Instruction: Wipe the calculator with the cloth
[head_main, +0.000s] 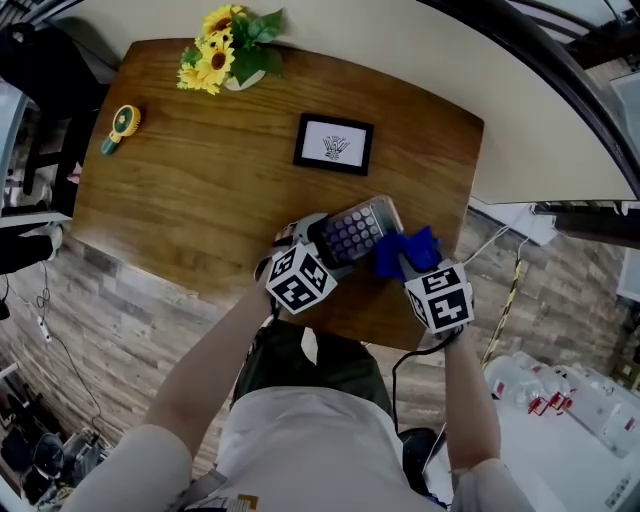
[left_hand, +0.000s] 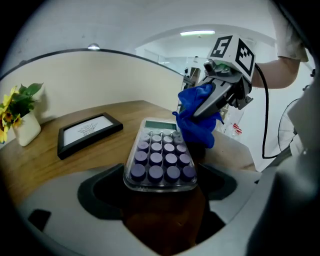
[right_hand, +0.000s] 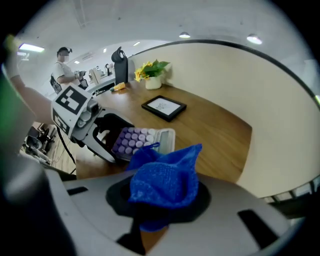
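Observation:
A calculator (head_main: 356, 230) with round purple keys and a clear frame lies near the wooden table's front edge. My left gripper (head_main: 312, 258) is shut on the calculator's near end (left_hand: 159, 172). A bunched blue cloth (head_main: 405, 250) is clamped in my right gripper (head_main: 412, 266), which is shut on it. The cloth (left_hand: 196, 119) touches the calculator's right side near the display. In the right gripper view the cloth (right_hand: 165, 180) fills the space between the jaws and hides part of the calculator (right_hand: 141, 140).
A black picture frame (head_main: 334, 143) lies behind the calculator. A white vase of sunflowers (head_main: 228, 52) stands at the table's far edge, and a yellow tape measure (head_main: 121, 126) at the far left. The table's (head_main: 190, 190) front edge lies just under both grippers. A person (right_hand: 63, 70) stands far off.

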